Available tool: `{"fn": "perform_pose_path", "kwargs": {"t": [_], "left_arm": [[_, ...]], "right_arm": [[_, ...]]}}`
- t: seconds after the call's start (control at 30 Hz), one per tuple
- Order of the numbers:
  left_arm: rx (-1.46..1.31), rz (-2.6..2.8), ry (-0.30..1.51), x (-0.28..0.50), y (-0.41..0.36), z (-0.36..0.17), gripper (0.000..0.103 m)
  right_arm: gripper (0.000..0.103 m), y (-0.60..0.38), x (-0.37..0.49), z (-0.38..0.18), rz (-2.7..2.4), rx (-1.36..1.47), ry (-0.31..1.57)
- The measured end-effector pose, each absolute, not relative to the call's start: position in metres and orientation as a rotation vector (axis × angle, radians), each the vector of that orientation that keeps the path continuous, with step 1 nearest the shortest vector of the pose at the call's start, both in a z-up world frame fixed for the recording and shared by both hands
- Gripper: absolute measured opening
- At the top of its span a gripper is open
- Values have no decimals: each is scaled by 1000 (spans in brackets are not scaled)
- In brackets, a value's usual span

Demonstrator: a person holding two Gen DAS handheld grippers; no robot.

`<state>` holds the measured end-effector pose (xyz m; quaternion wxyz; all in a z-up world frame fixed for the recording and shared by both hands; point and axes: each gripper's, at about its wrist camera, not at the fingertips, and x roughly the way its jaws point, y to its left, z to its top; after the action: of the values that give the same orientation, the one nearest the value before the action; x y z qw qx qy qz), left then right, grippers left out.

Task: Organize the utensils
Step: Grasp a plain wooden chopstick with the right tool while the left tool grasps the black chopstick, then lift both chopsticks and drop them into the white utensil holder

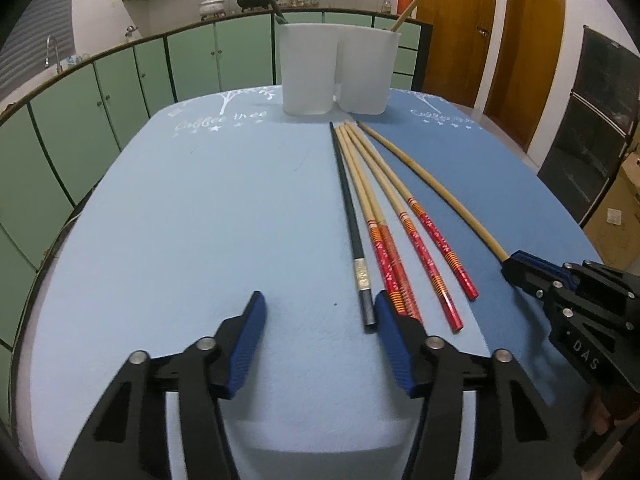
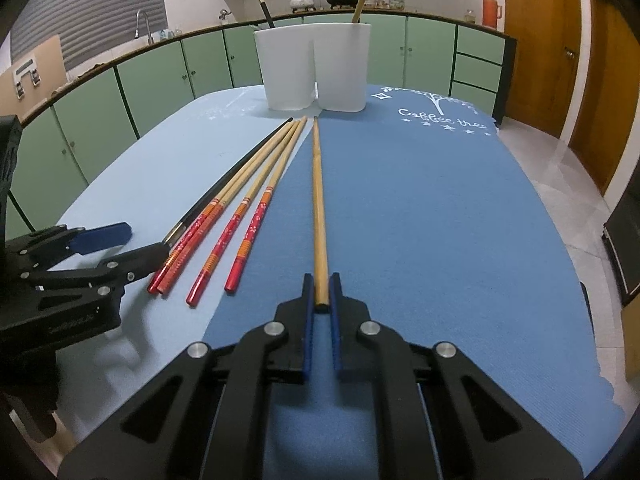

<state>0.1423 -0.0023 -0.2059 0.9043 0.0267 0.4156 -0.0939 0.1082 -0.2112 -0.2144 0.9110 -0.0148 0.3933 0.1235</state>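
Right claw (image 2: 322,294) clenched on plain bamboo chopstick's (image 2: 318,200) near end, shaft lying on desk (image 2: 440,220) ahead; left claw (image 1: 320,312) released beside black chopstick (image 1: 352,224); pickup step; next, judged: lift toward white holder (image 2: 312,68).

Two low wrist views toward the shared white holder (image 1: 338,68) (image 2: 314,66), chopsticks between.

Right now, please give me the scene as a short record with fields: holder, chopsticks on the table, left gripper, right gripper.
holder: white two-compartment holder, one chopstick standing in each side
on table: black chopstick, four red-handled chopsticks, plain bamboo chopstick
left gripper: open, nothing between the jaws
right gripper: shut on the plain bamboo chopstick's near end
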Motion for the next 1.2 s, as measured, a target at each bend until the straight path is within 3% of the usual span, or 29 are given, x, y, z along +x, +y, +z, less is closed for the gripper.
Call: {"fn": "perform_pose_path", "kwargs": {"t": [0.07,0.3,0.63,1.2], "left_arm": [[49,-194,847,142,-4,-206,47],[39,-210,836,142,-11,-205,7],[11,-223,814,134,-2,-182,6],[21,-257,542,130,8,-58,6]], "right_arm": [[8,-213,109,-215,261,-14,811],[7,-214,110,-215,271,0,812],[6,-223,105,-181,298,4,786],[6,-236,110,-54,351,3,591]]}}
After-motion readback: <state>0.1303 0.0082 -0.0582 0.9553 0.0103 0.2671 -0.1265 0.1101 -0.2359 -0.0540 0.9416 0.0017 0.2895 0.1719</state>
